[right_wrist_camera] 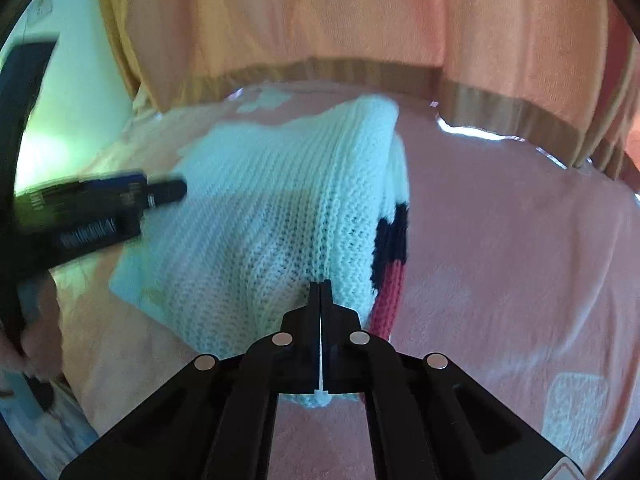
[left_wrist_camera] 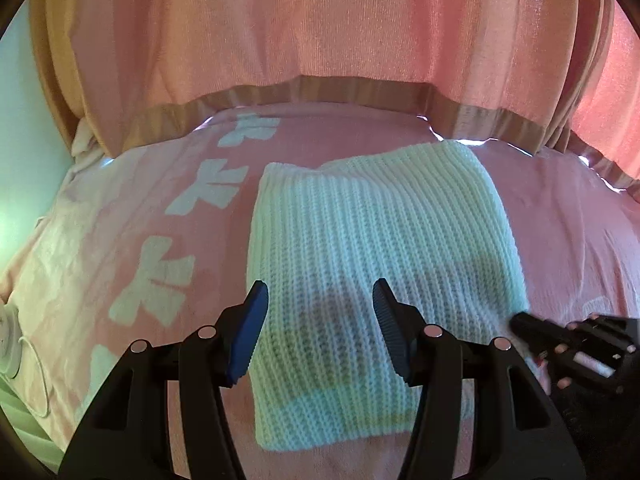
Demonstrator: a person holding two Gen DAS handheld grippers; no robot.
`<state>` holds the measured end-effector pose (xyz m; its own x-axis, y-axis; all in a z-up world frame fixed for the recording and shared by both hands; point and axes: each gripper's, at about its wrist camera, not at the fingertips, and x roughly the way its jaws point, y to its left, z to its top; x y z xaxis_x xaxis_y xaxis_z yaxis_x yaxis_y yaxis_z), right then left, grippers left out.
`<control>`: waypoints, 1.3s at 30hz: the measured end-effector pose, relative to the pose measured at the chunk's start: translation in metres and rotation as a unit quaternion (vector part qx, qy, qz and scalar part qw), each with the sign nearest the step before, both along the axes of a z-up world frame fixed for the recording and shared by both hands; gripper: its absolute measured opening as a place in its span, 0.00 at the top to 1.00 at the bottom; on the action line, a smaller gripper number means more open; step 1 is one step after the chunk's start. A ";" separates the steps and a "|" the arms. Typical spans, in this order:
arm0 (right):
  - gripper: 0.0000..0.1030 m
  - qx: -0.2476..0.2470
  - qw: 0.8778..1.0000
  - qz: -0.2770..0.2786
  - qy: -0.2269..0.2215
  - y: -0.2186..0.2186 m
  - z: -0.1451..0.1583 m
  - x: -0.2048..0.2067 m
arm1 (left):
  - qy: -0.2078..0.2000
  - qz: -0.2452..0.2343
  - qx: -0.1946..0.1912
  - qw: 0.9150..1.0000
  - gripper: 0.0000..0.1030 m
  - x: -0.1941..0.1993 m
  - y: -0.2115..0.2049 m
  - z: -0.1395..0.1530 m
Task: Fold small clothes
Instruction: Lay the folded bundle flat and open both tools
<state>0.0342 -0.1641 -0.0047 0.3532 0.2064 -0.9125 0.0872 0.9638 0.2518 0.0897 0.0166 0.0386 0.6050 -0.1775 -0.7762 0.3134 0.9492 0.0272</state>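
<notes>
A folded white knit garment (left_wrist_camera: 360, 240) lies on a pink blanket (left_wrist_camera: 160, 184). My left gripper (left_wrist_camera: 320, 300) is open, hovering over the garment's near left part, holding nothing. My right gripper (right_wrist_camera: 321, 286) is shut, its tips at the garment's near right edge (right_wrist_camera: 280, 220), where a navy and red knit patch (right_wrist_camera: 390, 252) shows underneath. Whether it pinches the knit I cannot tell. The right gripper also shows in the left wrist view (left_wrist_camera: 520, 322) at the garment's right edge. The left gripper appears blurred at the left of the right wrist view (right_wrist_camera: 176, 190).
A pink curtain (left_wrist_camera: 320, 40) with a tan hem hangs behind the bed. The blanket carries white printed characters (left_wrist_camera: 160, 280) at the left. A white cable and round device (left_wrist_camera: 12, 340) sit at the left edge. A pale green wall (right_wrist_camera: 80, 80) is at the far left.
</notes>
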 end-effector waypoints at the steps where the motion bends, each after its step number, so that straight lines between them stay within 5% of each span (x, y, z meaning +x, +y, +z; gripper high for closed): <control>1: 1.00 0.012 1.000 -0.011 -0.014 -0.003 0.009 -0.004 | -0.003 0.001 0.003 1.000 0.49 -0.003 0.000 0.001; 7: 1.00 -0.009 0.999 -0.032 -0.033 -0.005 0.026 -0.027 | -0.001 0.030 -0.011 1.000 0.44 -0.020 0.011 0.001; 12: 1.00 0.006 0.996 -0.034 0.082 -0.008 -0.031 -0.022 | 0.005 0.033 0.000 0.999 0.44 -0.028 0.010 -0.010; 15: 1.00 0.029 0.996 -0.052 0.071 -0.018 -0.022 -0.021 | 0.005 0.036 0.012 0.999 0.44 -0.028 0.010 -0.016; 21: 0.99 0.021 0.998 -0.058 -0.028 -0.019 0.030 -0.022 | -0.008 0.044 0.016 0.999 0.39 -0.035 0.014 -0.013; 23: 0.99 0.019 0.999 -0.042 -0.023 -0.012 0.026 -0.019 | -0.002 0.046 0.014 0.999 0.39 -0.034 0.015 -0.016; 27: 0.99 0.018 0.997 -0.019 0.069 -0.001 -0.023 -0.016 | 0.002 0.047 0.020 0.999 0.39 -0.031 0.012 -0.021; 33: 1.00 0.039 0.997 -0.037 0.058 -0.013 -0.020 -0.013 | 0.015 0.054 0.020 0.998 0.35 -0.026 0.013 -0.029; 37: 1.00 0.027 0.999 -0.038 0.008 -0.019 0.010 -0.014 | 0.006 0.054 0.026 0.998 0.34 -0.030 0.017 -0.028; 39: 0.99 -0.011 0.999 -0.019 0.045 -0.014 -0.007 -0.010 | 0.010 0.056 0.029 0.998 0.33 -0.029 0.019 -0.033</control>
